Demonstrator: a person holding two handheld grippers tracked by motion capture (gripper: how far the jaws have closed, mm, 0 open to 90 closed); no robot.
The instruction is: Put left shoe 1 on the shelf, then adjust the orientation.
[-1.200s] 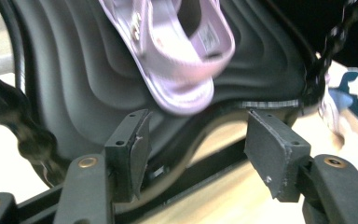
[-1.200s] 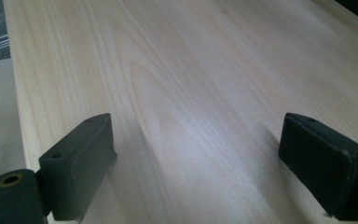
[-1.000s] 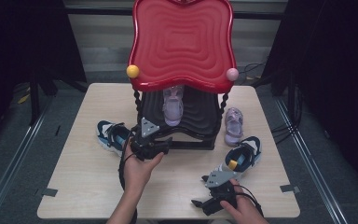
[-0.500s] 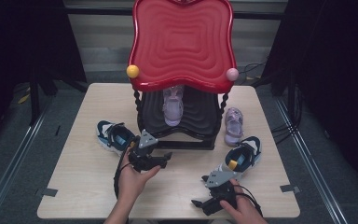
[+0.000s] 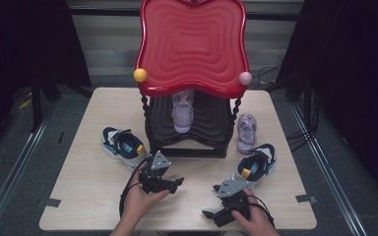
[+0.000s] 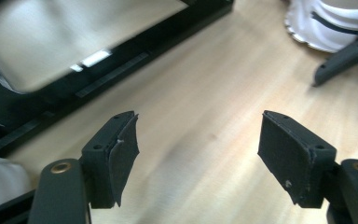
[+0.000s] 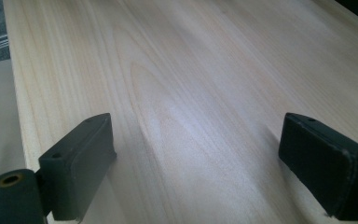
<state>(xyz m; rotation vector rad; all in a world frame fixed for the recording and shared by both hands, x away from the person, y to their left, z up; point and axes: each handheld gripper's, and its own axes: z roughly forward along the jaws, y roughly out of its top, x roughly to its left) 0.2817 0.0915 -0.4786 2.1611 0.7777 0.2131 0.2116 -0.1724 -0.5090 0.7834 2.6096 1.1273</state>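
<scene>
At the left of the wooden table (image 5: pixel 83 123) a blue sneaker (image 5: pixel 123 146) lay on its own, close beside the black rack (image 5: pixel 187 147) under the red tray (image 5: pixel 192 46), probably waiting for a place on it. Just right of it the left gripper (image 5: pixel 170 183) hung low over bare wood, its jaws spread and just been opening, nothing between them. One lilac sandal (image 5: pixel 182 109) stood on the rack shelf; its partner (image 5: pixel 246 132) sat beside the rack. The second blue sneaker (image 5: pixel 256 164) lay nearest the right gripper (image 5: pixel 211 215), which rested with jaws spread wide and empty, seemingly parked.
</scene>
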